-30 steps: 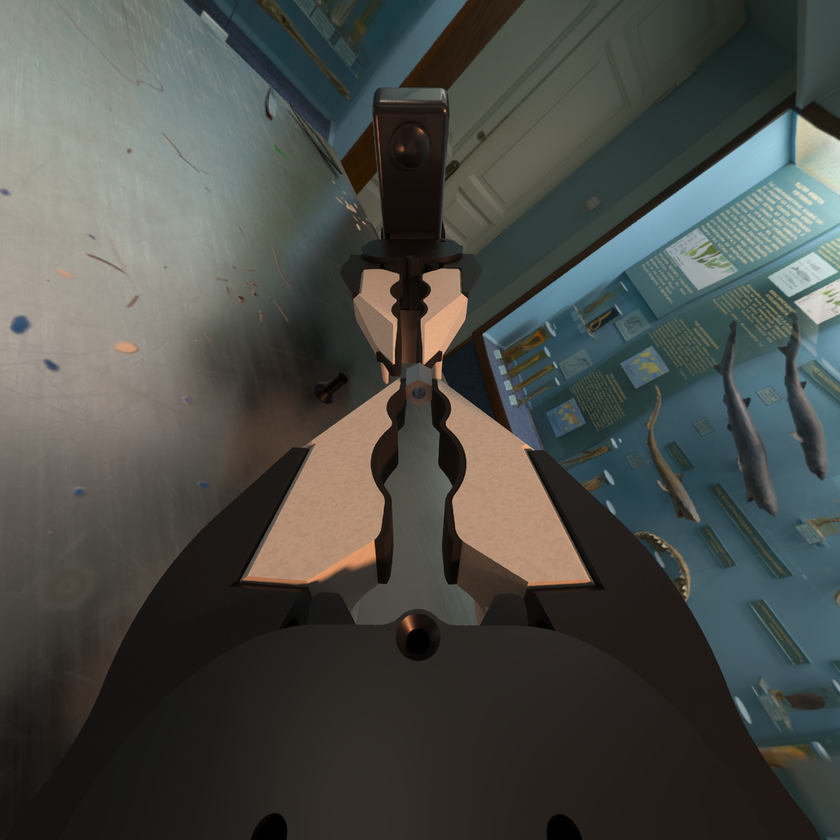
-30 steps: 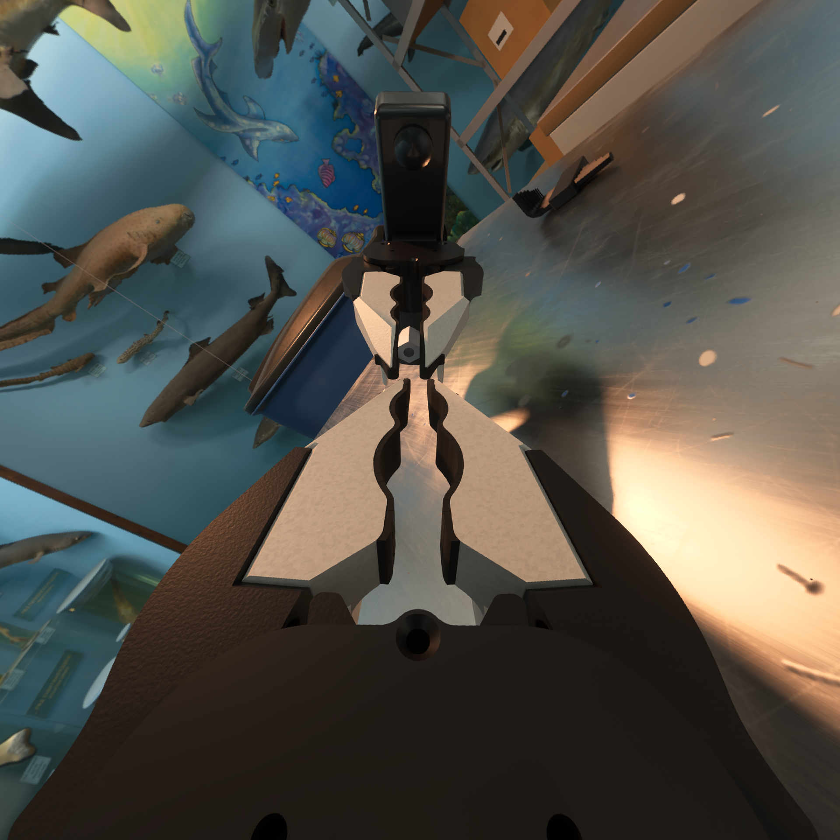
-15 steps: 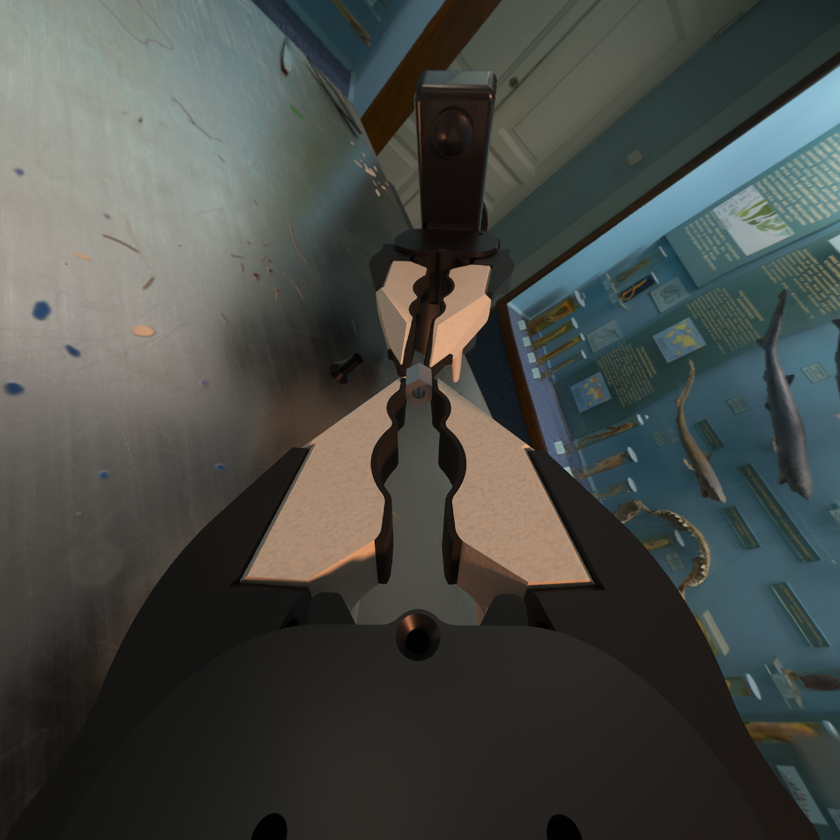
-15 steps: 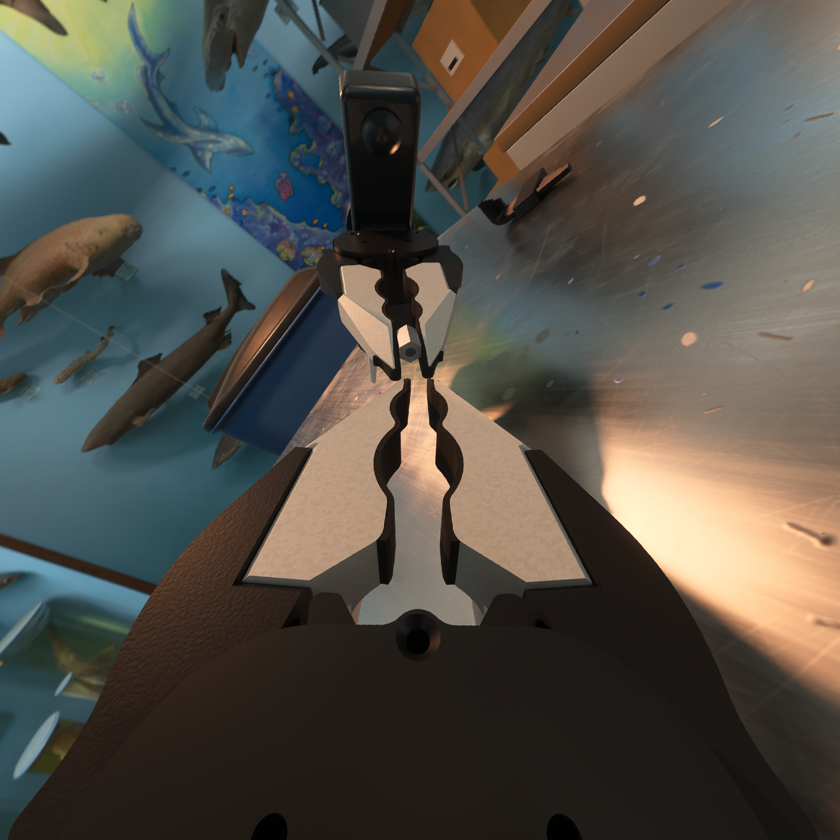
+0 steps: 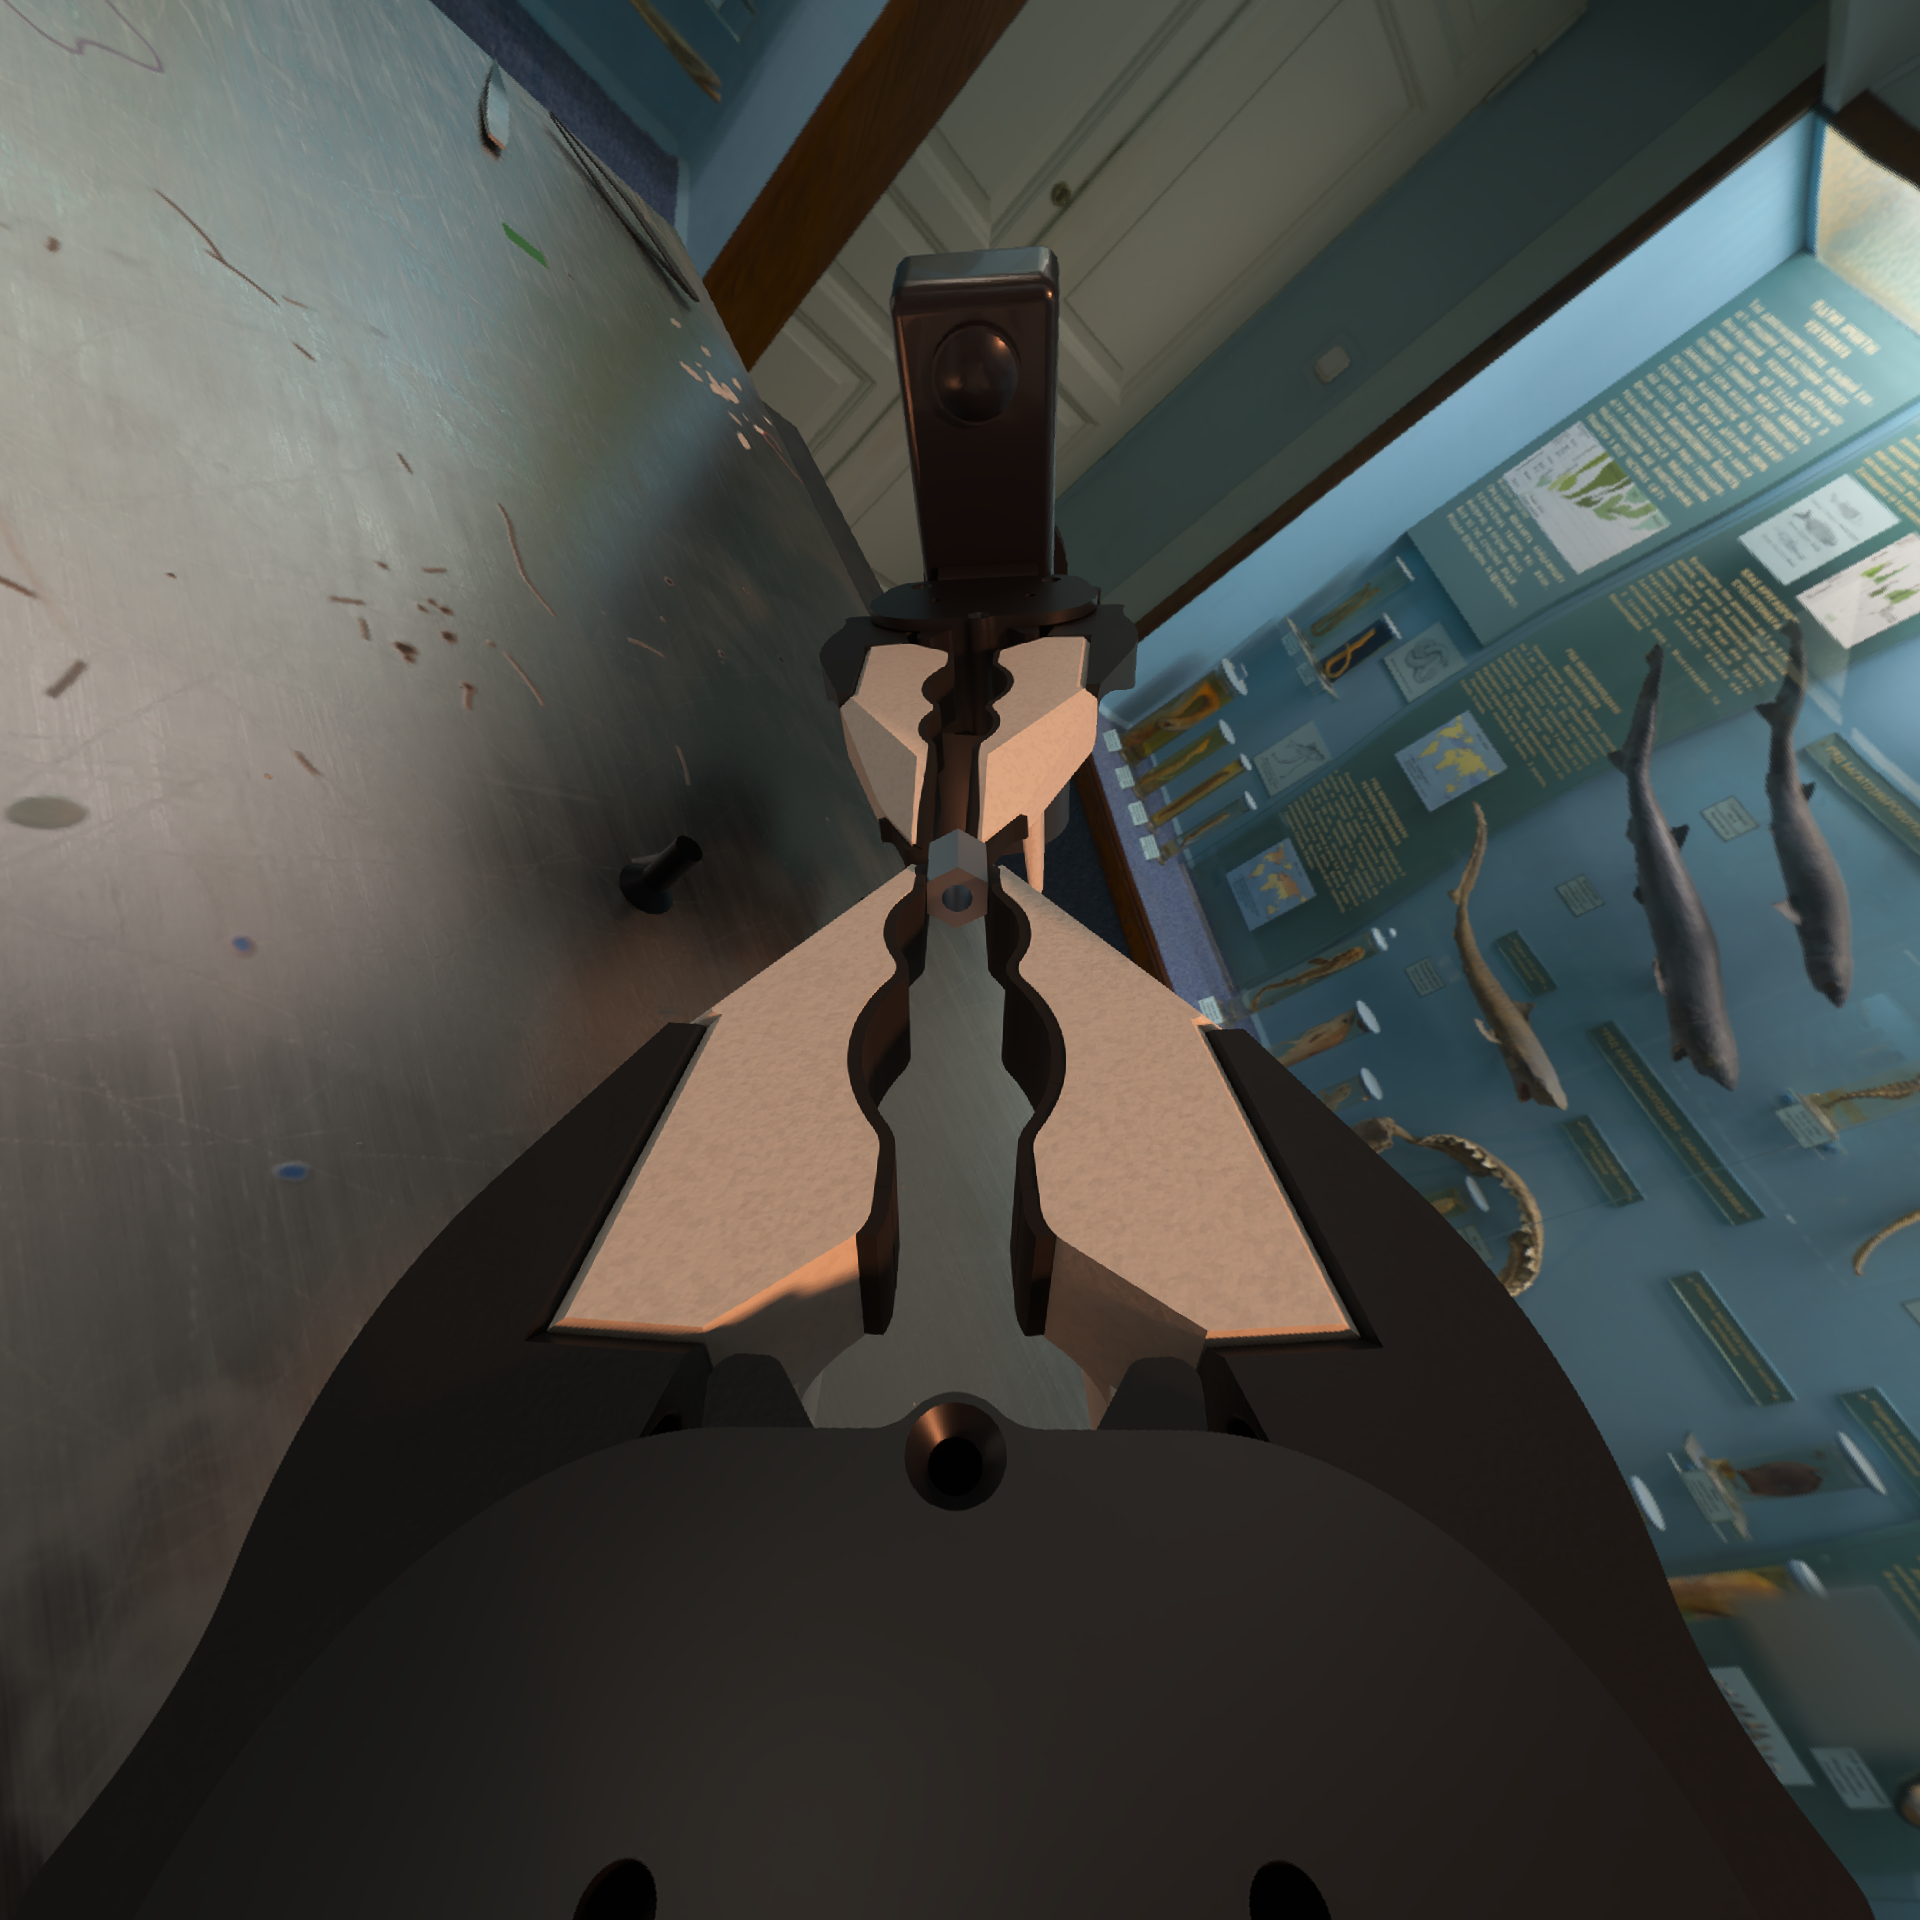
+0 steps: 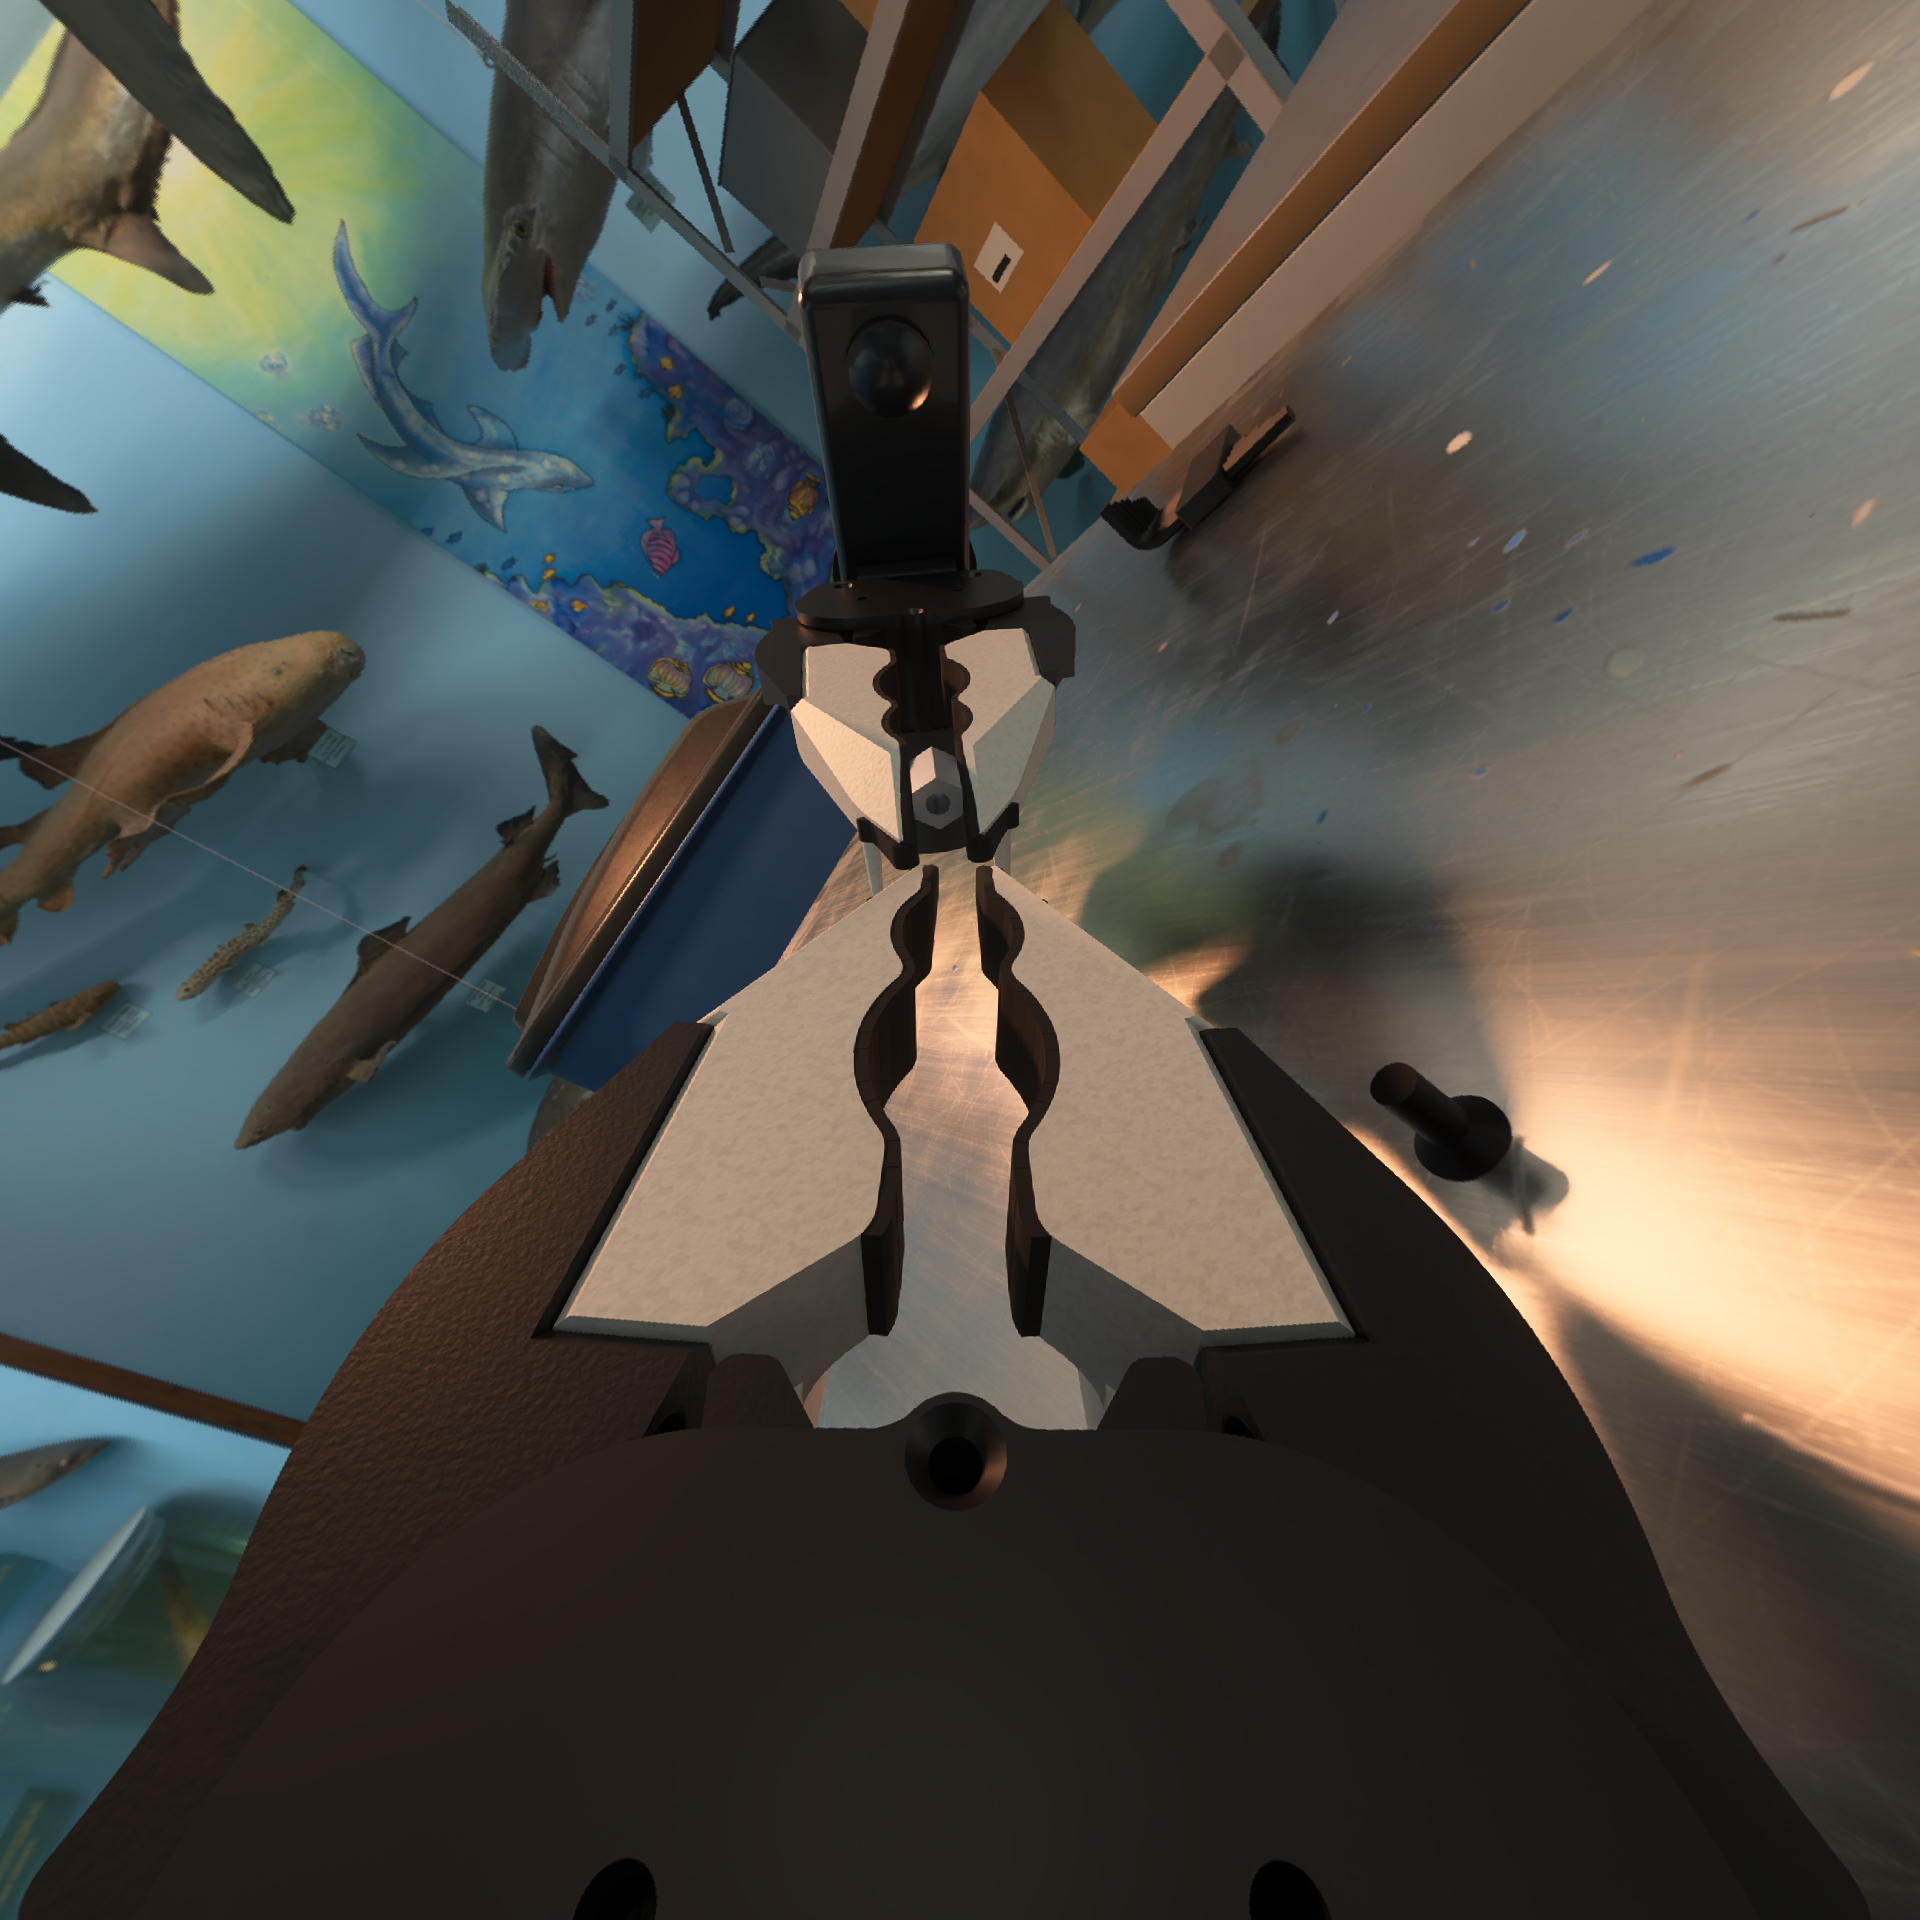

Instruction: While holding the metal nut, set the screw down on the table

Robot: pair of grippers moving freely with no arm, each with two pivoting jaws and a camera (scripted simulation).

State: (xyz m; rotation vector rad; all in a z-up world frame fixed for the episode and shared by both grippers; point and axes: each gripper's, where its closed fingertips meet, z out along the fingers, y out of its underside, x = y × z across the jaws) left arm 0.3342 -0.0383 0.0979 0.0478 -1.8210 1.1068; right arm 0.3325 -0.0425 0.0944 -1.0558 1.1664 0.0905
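Note:
My left gripper [image 5: 954,904] is shut on a small silver hex metal nut [image 5: 952,891] at its fingertips. It holds the nut in the air beside the table. The right gripper [image 5: 966,805] faces it tip to tip, very close. In the right wrist view my right gripper [image 6: 956,883] is empty, its jaws a narrow gap apart. The left gripper [image 6: 942,847] with the nut [image 6: 938,800] is just beyond it. The dark screw [image 6: 1439,1124] lies on its side on the metal table [image 6: 1558,727], apart from both grippers. It also shows in the left wrist view [image 5: 657,876].
A black angled bracket-like part [image 6: 1205,488] lies near the table's far edge. The table edge runs close under both grippers. A blue cabinet [image 6: 665,935] stands beyond it. The scratched tabletop [image 5: 312,623] spreads wide on the screw's side.
The left gripper kept its hold on the nut. The right gripper stayed empty and shifted, so the screw on the table now shows closer in its view. The screw itself has not moved.

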